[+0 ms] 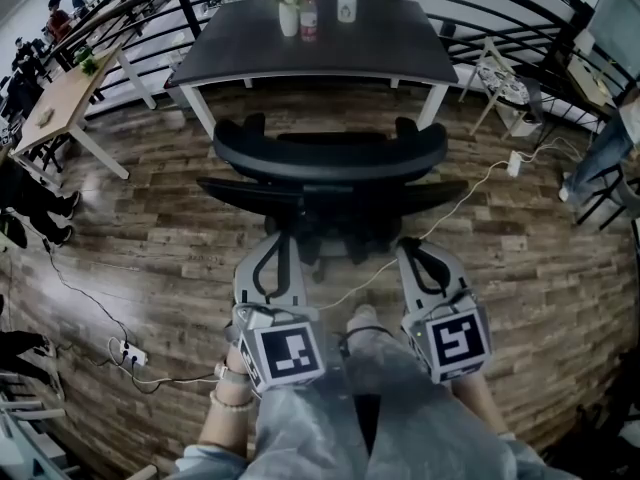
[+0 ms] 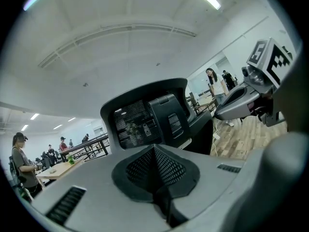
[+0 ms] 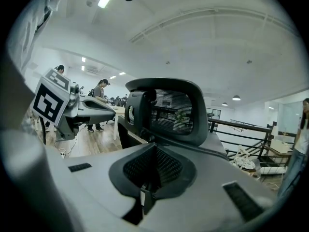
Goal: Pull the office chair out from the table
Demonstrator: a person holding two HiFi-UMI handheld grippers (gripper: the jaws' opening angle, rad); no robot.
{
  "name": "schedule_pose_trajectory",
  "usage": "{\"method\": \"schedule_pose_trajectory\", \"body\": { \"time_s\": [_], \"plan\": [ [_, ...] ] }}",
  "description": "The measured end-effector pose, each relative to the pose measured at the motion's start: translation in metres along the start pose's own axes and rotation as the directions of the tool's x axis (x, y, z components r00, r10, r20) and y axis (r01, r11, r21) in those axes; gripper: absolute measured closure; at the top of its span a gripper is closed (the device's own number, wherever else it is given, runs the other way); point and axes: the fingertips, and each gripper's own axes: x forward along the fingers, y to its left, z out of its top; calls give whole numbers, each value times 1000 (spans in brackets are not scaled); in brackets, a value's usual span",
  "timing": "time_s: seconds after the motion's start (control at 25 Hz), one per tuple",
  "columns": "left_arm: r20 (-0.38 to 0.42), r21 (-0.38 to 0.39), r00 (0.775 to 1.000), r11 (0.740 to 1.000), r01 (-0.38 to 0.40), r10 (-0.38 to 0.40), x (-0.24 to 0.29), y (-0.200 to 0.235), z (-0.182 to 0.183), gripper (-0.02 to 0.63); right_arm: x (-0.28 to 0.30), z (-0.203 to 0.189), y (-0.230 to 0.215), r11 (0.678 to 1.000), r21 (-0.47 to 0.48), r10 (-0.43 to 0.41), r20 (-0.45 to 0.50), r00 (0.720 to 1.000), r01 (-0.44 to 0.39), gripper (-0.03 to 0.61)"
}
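Head view showed the left claw (image 1: 274, 243) shut on nothing, just short of the chair (image 1: 330, 153), which stood back-on to the person, in front of the bench (image 1: 320, 48). The right claw (image 1: 412, 250) was likewise closed and empty. Pulling well would likely mean parting both claws, taking the backrest's top rim at matching spots either side, and drawing back evenly so the chair rolled straight. A cable (image 1: 470, 190) ran across the floor from the right toward the chair's base and could snag a wheel. Seat and wheels lay hidden beneath the backrest, as did the cable's path under them. Whether the seat sat under the bench edge could not be told.
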Motion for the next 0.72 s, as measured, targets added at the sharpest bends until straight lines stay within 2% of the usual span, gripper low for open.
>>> {"method": "schedule_pose_trajectory", "body": {
  "time_s": [0.72],
  "plan": [
    [-19,5,1000,1000,-6,6,-4,7,-5,607,3,-2,9,1000,1,10,-5,1000,-10,575]
  ]
}}
